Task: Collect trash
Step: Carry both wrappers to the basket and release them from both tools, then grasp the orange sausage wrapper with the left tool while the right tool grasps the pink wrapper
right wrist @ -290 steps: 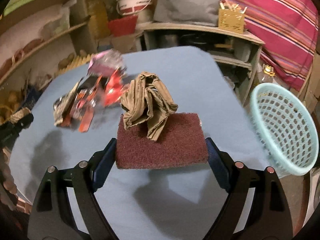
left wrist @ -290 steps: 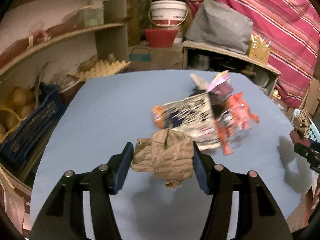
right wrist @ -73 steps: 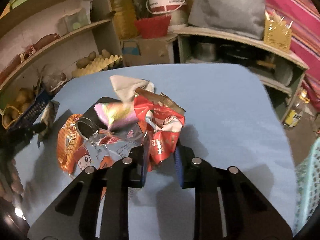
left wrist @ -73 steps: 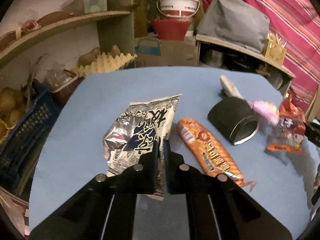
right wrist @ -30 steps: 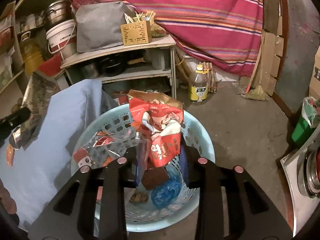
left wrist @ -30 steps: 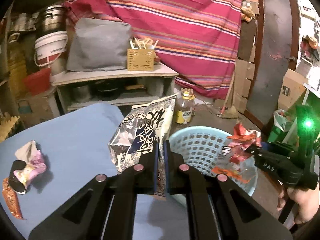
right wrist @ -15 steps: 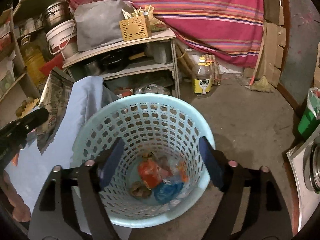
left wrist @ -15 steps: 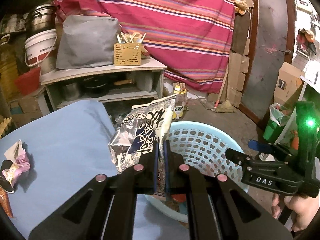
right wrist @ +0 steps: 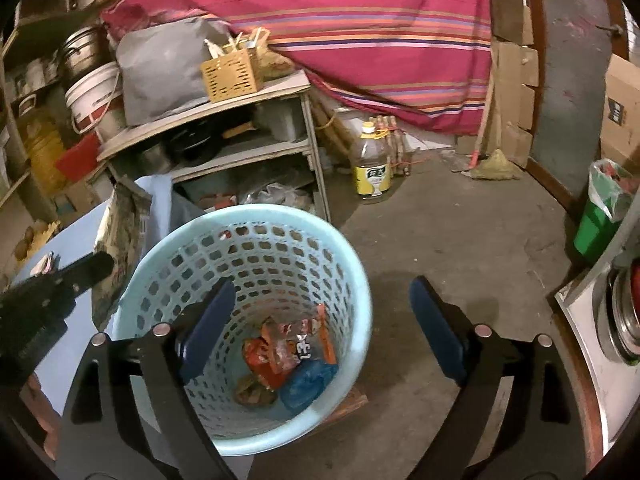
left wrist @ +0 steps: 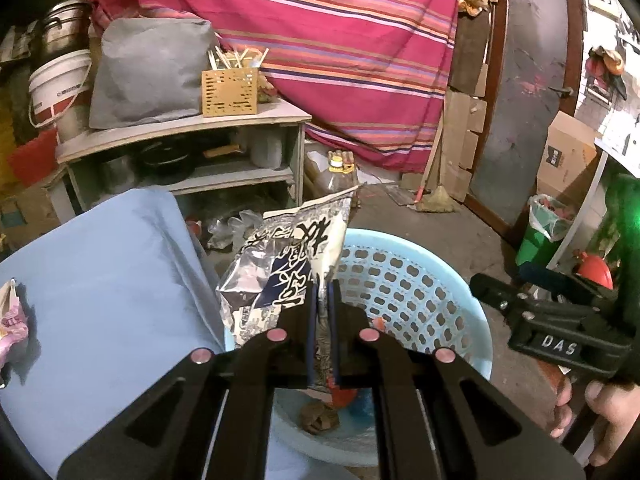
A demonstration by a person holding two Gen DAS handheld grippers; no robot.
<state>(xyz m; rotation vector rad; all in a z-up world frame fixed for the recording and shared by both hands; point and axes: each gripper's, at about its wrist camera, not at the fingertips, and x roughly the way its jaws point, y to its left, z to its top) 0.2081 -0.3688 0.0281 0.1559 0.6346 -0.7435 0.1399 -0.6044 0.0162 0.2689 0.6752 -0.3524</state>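
My left gripper is shut on a silver and blue snack wrapper and holds it over the near rim of the light blue perforated basket. The wrapper also shows in the right wrist view, edge on. My right gripper is wide open and empty above the basket. At the basket's bottom lie red wrappers, a blue piece and brown paper. A pink wrapper lies on the blue table at far left.
The basket stands on the concrete floor beside the table's edge. Behind are a wooden shelf with a grey bag and a yellow box, a plastic bottle, a striped curtain and a green bin.
Since a second ago my right gripper opened and dropped the red wrappers into the basket. My left gripper has carried the silver wrapper closer over the basket's rim.
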